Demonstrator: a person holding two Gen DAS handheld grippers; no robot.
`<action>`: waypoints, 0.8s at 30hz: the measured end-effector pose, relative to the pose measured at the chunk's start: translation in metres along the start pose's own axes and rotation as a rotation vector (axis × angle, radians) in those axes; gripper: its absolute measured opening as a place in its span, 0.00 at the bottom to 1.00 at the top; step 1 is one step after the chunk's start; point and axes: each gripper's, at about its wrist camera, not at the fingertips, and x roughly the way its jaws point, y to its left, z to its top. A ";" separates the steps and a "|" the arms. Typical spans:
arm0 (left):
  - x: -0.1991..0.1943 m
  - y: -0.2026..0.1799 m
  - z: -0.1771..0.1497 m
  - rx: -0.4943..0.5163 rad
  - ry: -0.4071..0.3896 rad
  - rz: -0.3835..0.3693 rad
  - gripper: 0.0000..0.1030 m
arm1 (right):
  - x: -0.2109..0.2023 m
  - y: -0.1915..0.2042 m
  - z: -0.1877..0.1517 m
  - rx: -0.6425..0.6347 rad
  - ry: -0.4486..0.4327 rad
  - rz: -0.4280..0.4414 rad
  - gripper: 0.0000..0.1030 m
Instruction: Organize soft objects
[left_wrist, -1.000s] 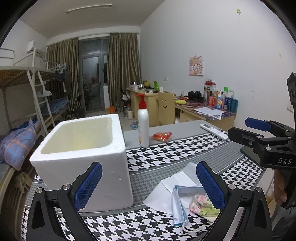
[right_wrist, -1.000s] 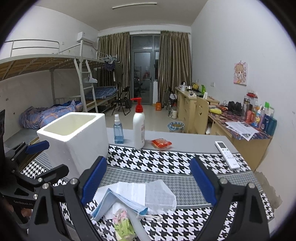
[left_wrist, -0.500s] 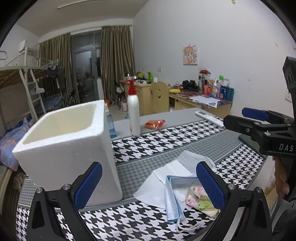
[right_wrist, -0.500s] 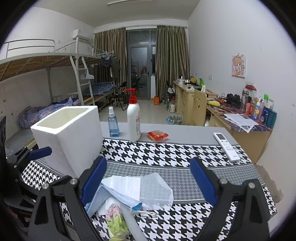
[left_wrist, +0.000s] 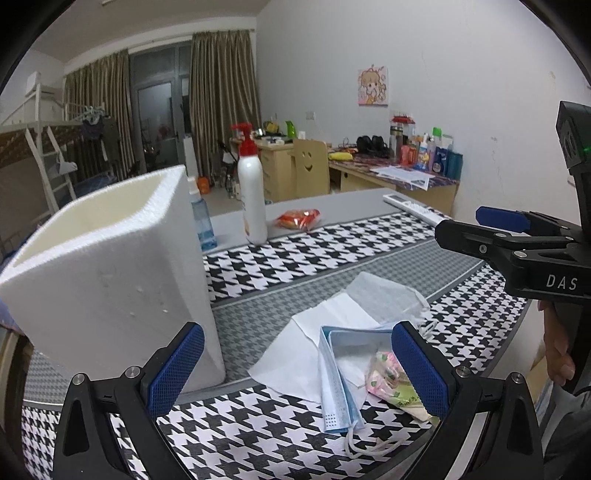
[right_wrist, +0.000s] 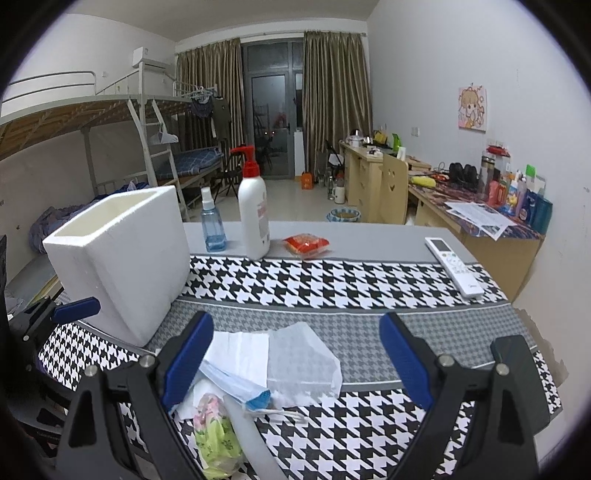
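Observation:
A white foam box (left_wrist: 110, 258) (right_wrist: 122, 266) stands open-topped on the houndstooth tablecloth (left_wrist: 332, 251). To its right lies a pile of soft things: a white tissue (left_wrist: 295, 354) (right_wrist: 240, 354), a blue face mask (left_wrist: 336, 384) (right_wrist: 236, 384), a floral packet (left_wrist: 388, 376) (right_wrist: 214, 432) and a translucent bag (left_wrist: 384, 295) (right_wrist: 303, 362). My left gripper (left_wrist: 295, 369) hangs open between box and pile, holding nothing. My right gripper (right_wrist: 295, 358) (left_wrist: 465, 227) is open above the pile's right side, also holding nothing. The left gripper (right_wrist: 66, 312) shows beside the box in the right wrist view.
At the back of the table stand a white pump bottle (right_wrist: 253, 218), a blue spray bottle (right_wrist: 212, 221) and a red snack packet (right_wrist: 306, 243). A white remote (right_wrist: 454, 266) lies at the right edge. A dark flat object (right_wrist: 517, 365) sits near the right corner.
Both grippers have dropped lower and closer to the table; the foam box and the pile loom larger. Both stay open, and nothing on the table has moved.

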 end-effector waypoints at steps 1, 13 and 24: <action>0.002 0.000 -0.001 0.000 0.007 -0.001 0.99 | 0.001 0.000 -0.001 0.000 0.002 -0.001 0.91; 0.018 -0.001 -0.003 0.009 0.073 -0.024 0.98 | 0.018 -0.010 -0.009 0.049 0.048 -0.010 0.91; 0.038 -0.001 -0.008 0.005 0.144 -0.045 0.77 | 0.033 -0.015 -0.014 0.049 0.091 -0.016 0.91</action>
